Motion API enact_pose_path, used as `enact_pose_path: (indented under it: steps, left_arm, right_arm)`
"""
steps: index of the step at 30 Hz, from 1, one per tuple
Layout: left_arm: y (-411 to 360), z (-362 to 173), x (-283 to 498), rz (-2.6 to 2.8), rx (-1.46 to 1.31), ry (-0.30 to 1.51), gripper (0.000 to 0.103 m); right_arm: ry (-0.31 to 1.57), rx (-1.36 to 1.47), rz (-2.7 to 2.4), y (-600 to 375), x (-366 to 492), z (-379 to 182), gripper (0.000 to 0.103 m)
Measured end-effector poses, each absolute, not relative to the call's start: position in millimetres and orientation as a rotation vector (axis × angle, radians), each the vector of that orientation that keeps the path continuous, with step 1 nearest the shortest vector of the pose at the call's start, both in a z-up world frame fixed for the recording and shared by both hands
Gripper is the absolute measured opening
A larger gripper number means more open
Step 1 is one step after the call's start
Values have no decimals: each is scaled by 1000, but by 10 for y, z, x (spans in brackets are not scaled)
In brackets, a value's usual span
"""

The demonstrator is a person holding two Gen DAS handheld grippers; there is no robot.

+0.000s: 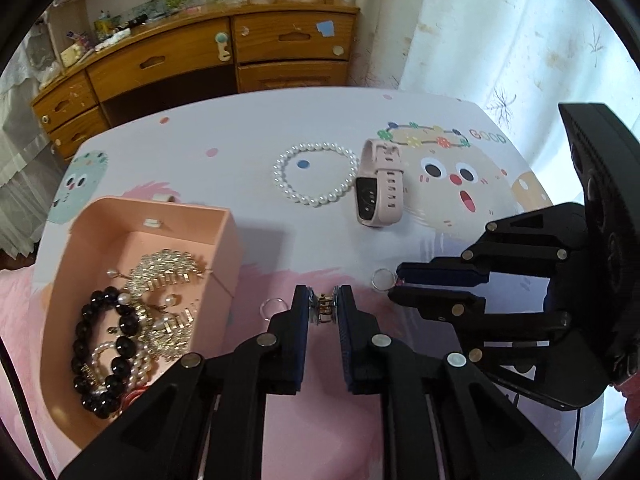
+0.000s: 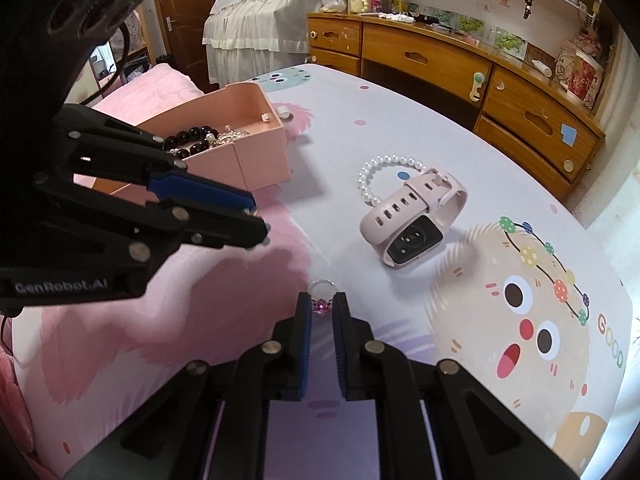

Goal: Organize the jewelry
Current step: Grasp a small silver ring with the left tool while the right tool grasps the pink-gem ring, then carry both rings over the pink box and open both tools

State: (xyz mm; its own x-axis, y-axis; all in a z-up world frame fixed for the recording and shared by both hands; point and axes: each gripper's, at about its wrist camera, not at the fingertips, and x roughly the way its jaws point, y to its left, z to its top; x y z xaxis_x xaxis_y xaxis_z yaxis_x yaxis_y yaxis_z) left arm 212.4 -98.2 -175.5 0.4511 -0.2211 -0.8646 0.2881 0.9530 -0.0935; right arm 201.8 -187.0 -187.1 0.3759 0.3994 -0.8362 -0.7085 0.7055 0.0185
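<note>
My left gripper point(image 1: 323, 294) is shut on a small gold-and-silver trinket point(image 1: 323, 313), held just above the tablecloth. A thin silver ring point(image 1: 273, 306) lies beside its left finger. To the left stands the open pink jewellery box point(image 1: 230, 248), which holds black beads, pearls and gold chains. My right gripper point(image 2: 322, 300) is shut on a silver ring with a pink stone point(image 2: 322, 307), low over the table. In the left wrist view the right gripper point(image 1: 396, 285) comes in from the right with that ring point(image 1: 382, 279) at its tips. Further back lie a pearl bracelet point(image 1: 316, 172) and a pink watch point(image 1: 376, 184).
The table carries a pale cartoon-print cloth point(image 2: 500, 320). A wooden dresser point(image 1: 224, 52) stands behind its far edge, and a curtain point(image 1: 500, 32) hangs at the right. In the right wrist view the left gripper point(image 2: 260, 226) hangs near the box point(image 2: 260, 152); a bed lies beyond.
</note>
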Motion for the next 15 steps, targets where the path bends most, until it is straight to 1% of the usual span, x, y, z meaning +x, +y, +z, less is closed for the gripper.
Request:
enact_pose_path:
  steps: [15]
  left_arm:
    - [-639,-1229,1885,-272,23,937,12]
  right_arm:
    - [856,-315,699,-1638,1885,-1377,10]
